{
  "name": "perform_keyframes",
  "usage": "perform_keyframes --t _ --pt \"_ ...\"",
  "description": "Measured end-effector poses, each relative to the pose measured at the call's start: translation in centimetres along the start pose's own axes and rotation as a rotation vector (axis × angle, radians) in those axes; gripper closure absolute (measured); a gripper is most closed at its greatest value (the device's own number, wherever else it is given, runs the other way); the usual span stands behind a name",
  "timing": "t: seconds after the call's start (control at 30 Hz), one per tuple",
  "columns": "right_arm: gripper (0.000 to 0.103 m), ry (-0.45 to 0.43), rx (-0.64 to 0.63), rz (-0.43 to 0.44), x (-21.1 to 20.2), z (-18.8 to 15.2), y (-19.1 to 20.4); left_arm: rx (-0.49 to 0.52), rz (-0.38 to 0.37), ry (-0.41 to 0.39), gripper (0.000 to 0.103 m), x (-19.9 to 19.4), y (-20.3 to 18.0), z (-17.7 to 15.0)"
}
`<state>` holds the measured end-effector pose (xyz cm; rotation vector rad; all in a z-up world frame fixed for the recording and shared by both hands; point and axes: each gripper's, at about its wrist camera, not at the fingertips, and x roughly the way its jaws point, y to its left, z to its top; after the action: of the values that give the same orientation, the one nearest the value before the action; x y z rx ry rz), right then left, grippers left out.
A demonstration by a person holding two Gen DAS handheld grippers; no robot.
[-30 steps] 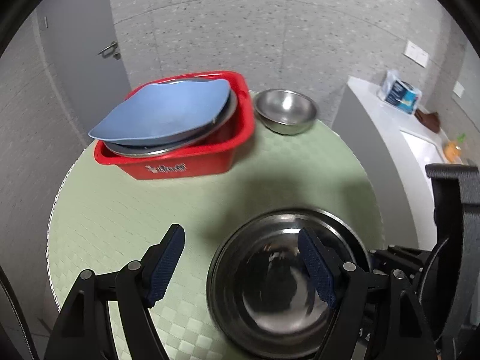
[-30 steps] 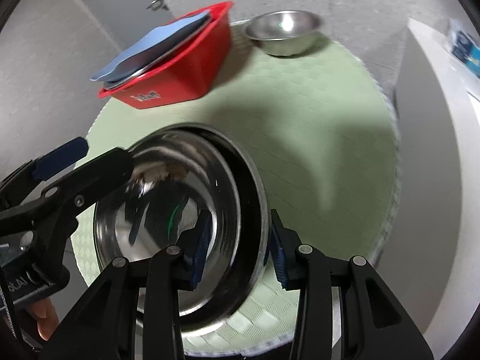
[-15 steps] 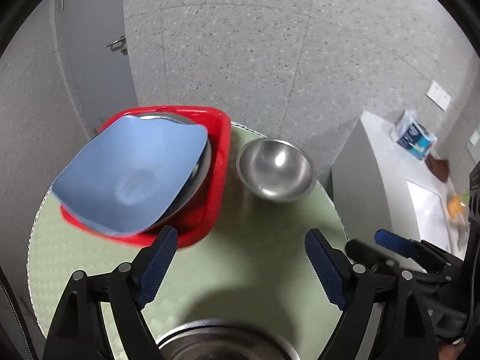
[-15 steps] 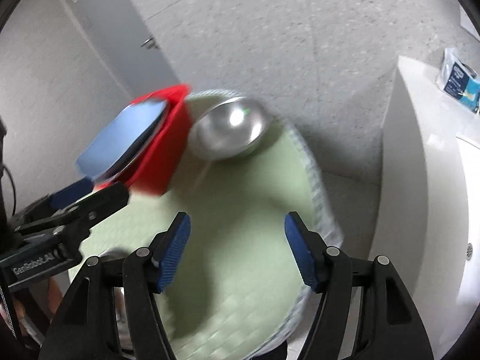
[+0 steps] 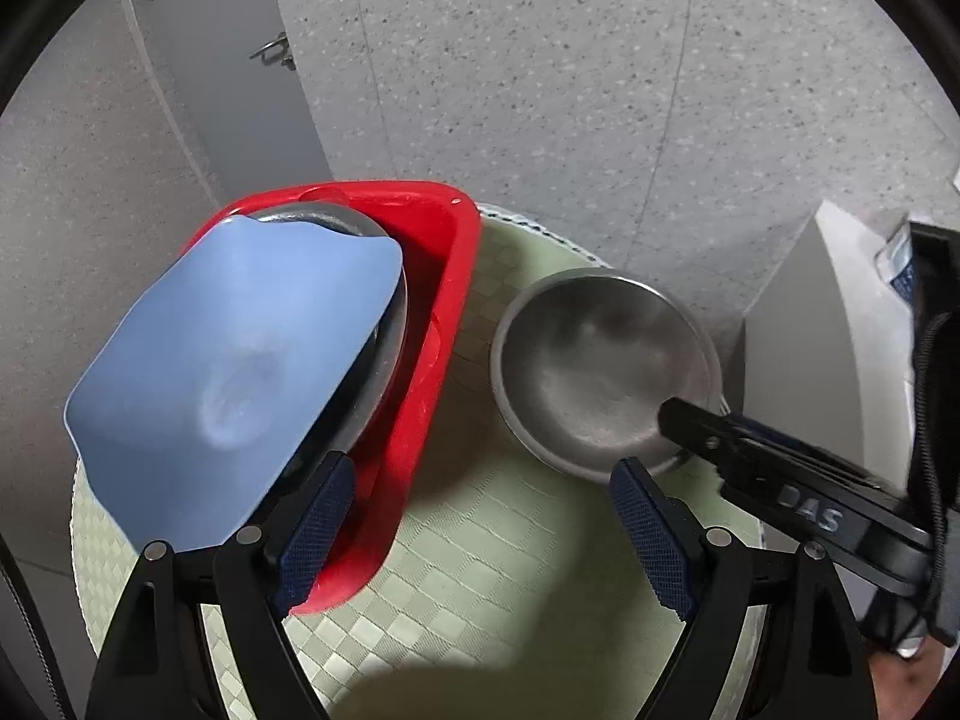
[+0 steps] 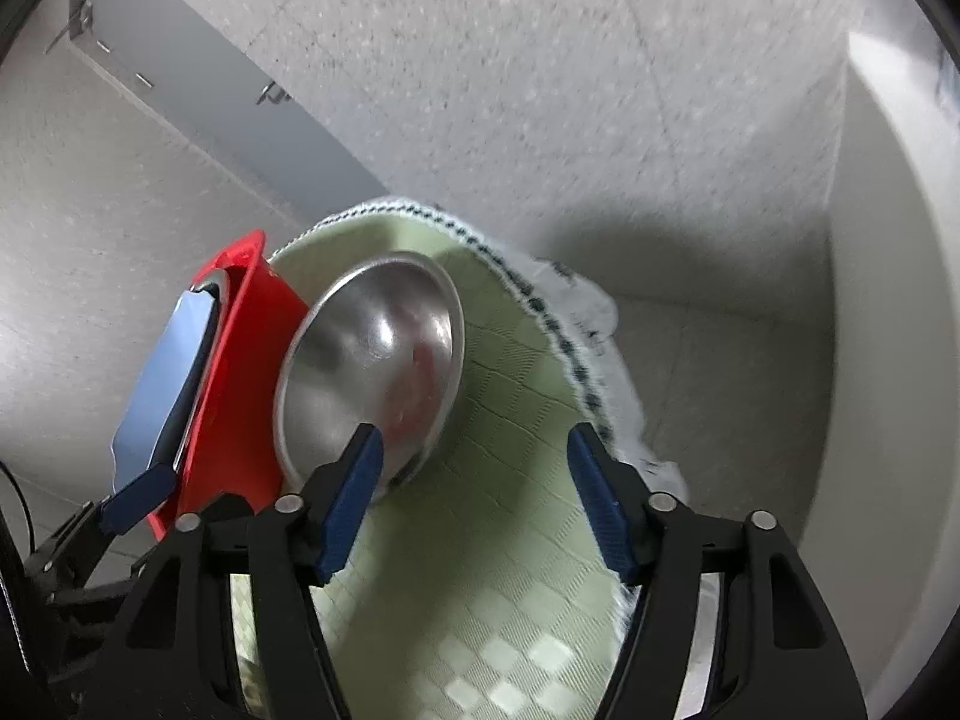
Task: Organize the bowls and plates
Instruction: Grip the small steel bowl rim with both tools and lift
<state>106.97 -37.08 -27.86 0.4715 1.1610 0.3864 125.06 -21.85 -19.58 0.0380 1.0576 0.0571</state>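
A small steel bowl [image 5: 600, 360] stands on the green table mat [image 5: 510, 552], right of a red tub [image 5: 444, 324]. The tub holds a blue plate [image 5: 240, 384] lying on steel dishes [image 5: 384, 324]. My left gripper [image 5: 480, 534] is open and empty, near the tub's front corner. My right gripper [image 6: 480, 498] is open and empty, its left finger at the bowl's [image 6: 372, 366] near rim. In the left wrist view one right finger [image 5: 708, 426] reaches over the bowl's rim. The tub [image 6: 240, 372] and plate [image 6: 162, 384] show at left in the right wrist view.
The round table's edge with a white fringed cloth [image 6: 576, 324] runs close behind the bowl. A white counter [image 5: 840, 324] stands to the right. A grey door [image 5: 228, 72] and speckled wall are behind.
Both grippers left the large steel bowl at the front and moved forward to the far side. The right gripper opened and now sits at the small bowl's rim.
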Motion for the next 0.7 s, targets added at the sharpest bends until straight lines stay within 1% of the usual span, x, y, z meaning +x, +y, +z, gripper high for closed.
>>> perform_keyframes --t 0.03,0.07,0.1,0.17,0.2,0.33,0.43,0.57,0.67,0.7 --pt "0.05 0.015 0.007 0.014 0.6 0.2 -0.1 0.002 -0.003 0.0 0.019 0.0 -0.2 0.1" --pt "0.056 0.013 0.007 0.029 0.9 0.4 -0.2 0.008 -0.002 0.0 0.019 0.3 -0.4 0.2" --pt "0.069 0.012 0.003 0.042 1.0 0.3 0.0 0.013 0.001 -0.001 0.019 0.4 -0.5 0.3" --pt "0.084 0.035 0.015 0.083 1.3 0.2 0.1 0.021 0.003 -0.002 0.019 0.8 -0.7 0.5" --pt "0.087 0.043 0.021 0.09 1.4 0.1 0.0 0.021 -0.001 -0.002 0.019 0.9 -0.6 0.5" --pt "0.092 0.044 0.084 0.161 1.1 -0.5 -1.2 0.018 -0.013 -0.005 0.02 1.1 -0.4 0.3" --pt "0.093 0.036 0.105 0.185 -0.1 -1.6 -1.4 0.019 -0.015 -0.011 0.023 0.2 0.6 -0.7" --pt "0.093 0.016 0.109 0.188 -2.1 -3.2 -1.0 0.04 -0.007 -0.026 0.026 -1.2 1.3 -2.4" --pt "0.093 0.005 0.116 0.171 -2.9 -4.4 -0.4 0.069 -0.005 -0.035 0.029 -2.5 1.4 -3.7" --pt "0.093 0.003 0.118 0.172 -3.0 -4.6 -0.3 0.078 -0.015 -0.038 0.029 -3.0 1.5 -4.2"
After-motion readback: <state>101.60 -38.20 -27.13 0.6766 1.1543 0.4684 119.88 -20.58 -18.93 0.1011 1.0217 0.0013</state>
